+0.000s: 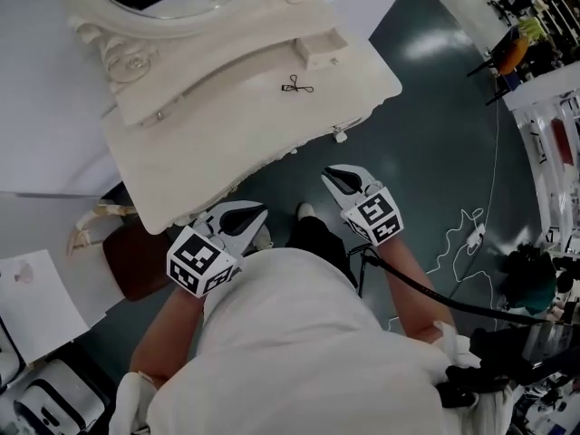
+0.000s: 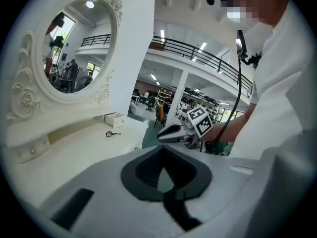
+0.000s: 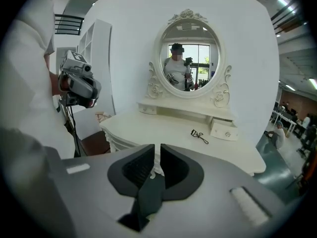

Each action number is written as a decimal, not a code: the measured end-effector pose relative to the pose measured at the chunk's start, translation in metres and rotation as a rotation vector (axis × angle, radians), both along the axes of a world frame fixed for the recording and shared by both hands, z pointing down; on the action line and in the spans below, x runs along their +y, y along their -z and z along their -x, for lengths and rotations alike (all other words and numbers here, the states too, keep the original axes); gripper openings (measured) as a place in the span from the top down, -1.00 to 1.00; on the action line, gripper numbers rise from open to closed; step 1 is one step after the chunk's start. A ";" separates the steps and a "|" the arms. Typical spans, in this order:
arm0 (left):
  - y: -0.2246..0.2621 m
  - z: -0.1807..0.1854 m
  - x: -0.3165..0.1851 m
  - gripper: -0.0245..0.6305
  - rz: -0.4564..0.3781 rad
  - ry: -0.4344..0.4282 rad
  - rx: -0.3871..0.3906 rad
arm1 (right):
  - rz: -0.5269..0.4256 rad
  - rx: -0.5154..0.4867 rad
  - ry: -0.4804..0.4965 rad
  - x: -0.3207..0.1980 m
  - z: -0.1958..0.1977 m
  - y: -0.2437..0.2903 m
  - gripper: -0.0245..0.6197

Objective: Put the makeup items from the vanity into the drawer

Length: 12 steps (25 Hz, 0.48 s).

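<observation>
Well ahead of the left tongs (image 1: 256, 213) and right tongs (image 1: 336, 177), both closed empty, the eyelash curler (image 1: 295, 85) lies untouched; reaching forward, jaws opened, seems next.

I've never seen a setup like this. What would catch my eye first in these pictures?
The ornate white vanity with its oval mirror dominates. One small black eyelash curler lies on its top, near the little drawer box at the back right. Closer to the person, the left gripper and right gripper, each carrying a black-and-white marker cube, hover just short of the vanity's front edge, holding nothing.
</observation>
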<state>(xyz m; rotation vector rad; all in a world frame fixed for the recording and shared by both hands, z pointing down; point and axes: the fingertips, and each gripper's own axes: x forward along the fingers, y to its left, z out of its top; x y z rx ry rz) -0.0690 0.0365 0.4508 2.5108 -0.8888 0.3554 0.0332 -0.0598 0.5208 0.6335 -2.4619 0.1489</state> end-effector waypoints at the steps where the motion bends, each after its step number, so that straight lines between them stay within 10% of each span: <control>1: -0.001 0.004 -0.007 0.93 0.002 0.013 -0.001 | -0.011 0.009 0.011 -0.015 0.004 -0.003 0.80; 12: 0.005 0.027 -0.114 0.93 0.022 0.262 -0.012 | -0.071 0.134 0.175 -0.180 0.037 -0.060 0.73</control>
